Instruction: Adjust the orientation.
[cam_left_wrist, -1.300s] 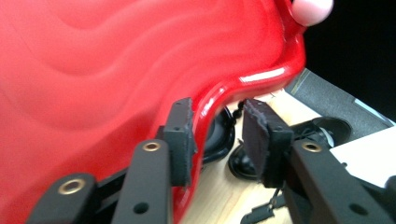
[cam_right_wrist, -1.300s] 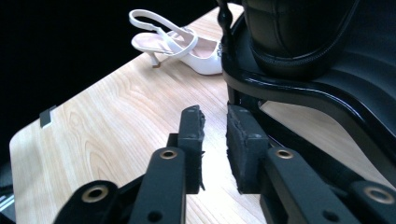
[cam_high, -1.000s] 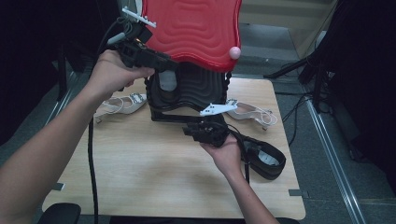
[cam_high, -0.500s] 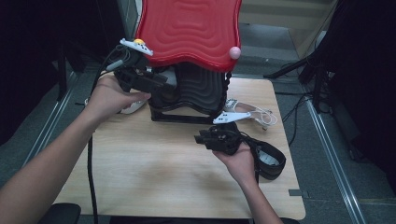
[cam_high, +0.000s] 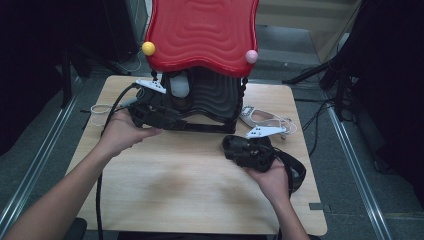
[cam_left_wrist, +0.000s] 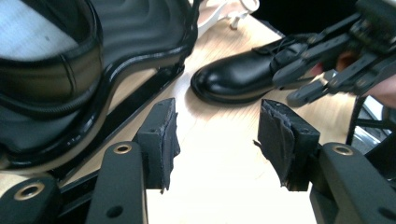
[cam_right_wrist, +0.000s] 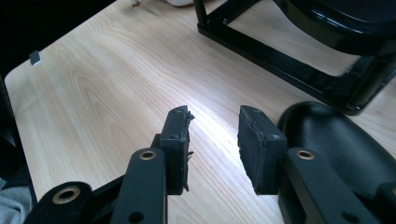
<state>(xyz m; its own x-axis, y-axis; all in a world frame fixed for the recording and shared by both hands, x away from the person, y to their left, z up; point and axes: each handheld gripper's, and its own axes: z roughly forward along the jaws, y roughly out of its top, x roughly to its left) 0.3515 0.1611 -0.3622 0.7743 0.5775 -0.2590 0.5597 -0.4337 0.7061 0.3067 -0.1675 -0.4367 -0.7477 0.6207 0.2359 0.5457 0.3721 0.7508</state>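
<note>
With both sets of jaws just opening and nothing between them, the left gripper (cam_high: 150, 112) rests low beside the black rack (cam_high: 210, 107) while the right gripper (cam_high: 245, 150) hovers just beside a black boot (cam_left_wrist: 238, 77) on the table (cam_high: 190, 180), apparently ready for pickup.

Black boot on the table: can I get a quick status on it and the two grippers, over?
Left gripper open, nothing between jaws. Right gripper open, jaws just widening, empty. Black boot lying free on table, right gripper beside it. Black rack close behind.
</note>
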